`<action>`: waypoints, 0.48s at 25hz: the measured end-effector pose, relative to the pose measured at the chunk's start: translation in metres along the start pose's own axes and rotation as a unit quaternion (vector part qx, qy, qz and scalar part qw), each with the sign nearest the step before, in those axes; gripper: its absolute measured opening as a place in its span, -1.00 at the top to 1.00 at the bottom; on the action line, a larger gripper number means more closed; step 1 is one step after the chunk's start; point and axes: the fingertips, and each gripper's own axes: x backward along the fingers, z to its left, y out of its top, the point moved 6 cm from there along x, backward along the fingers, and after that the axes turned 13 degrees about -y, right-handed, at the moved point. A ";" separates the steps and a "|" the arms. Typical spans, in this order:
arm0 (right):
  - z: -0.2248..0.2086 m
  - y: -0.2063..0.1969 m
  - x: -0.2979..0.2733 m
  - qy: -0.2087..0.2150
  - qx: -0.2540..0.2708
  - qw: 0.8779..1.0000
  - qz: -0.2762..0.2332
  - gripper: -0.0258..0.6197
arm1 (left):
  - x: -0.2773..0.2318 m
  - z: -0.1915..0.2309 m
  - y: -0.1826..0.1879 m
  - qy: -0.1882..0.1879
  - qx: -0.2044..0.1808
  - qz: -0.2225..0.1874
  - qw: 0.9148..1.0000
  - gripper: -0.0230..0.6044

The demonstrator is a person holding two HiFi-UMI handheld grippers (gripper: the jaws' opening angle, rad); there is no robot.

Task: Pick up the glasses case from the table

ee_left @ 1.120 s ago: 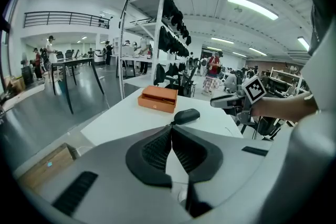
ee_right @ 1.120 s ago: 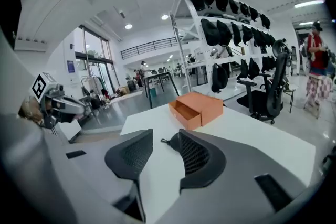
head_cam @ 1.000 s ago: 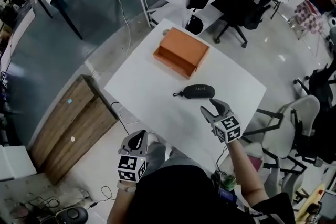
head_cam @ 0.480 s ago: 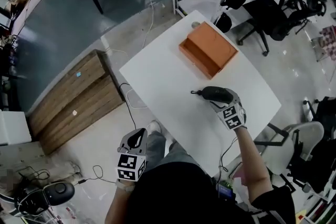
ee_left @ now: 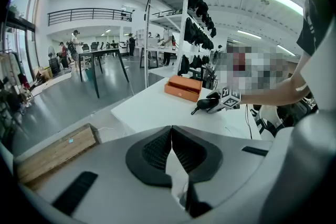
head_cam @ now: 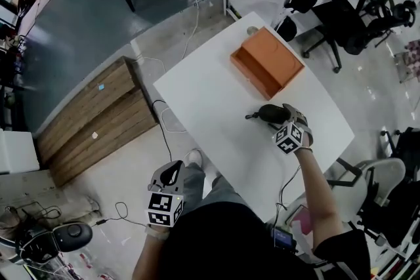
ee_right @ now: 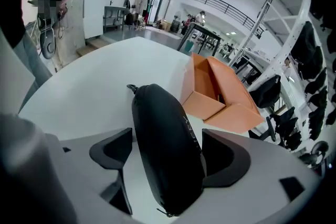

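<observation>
The black glasses case (head_cam: 268, 114) lies flat on the white table (head_cam: 210, 108), near the front of an orange box (head_cam: 266, 62). My right gripper (head_cam: 282, 116) points steeply down over the case's right end. In the right gripper view the case (ee_right: 165, 139) lies between the jaws of that gripper (ee_right: 168, 153). They have just been opening and stand wide, with a gap showing at the left pad (ee_right: 113, 149). My left gripper (head_cam: 172, 174) hangs off the table's near edge at lower left, its jaws (ee_left: 171, 147) shut on nothing.
The orange box (ee_right: 218, 94) lies open just behind the case. A wooden pallet (head_cam: 92, 118) sits on the floor left of the table. Black office chairs (head_cam: 341, 16) and a white shelf rack stand beyond the far edge. Cables trail on the floor.
My right gripper has come down from the table's near side onto the case and spread its jaws around it. The left gripper has stayed at lower left.
</observation>
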 end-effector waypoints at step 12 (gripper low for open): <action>-0.003 0.013 0.008 -0.026 -0.019 0.999 0.025 0.09 | 0.004 0.004 -0.004 -0.013 -0.010 -0.011 1.000 0.86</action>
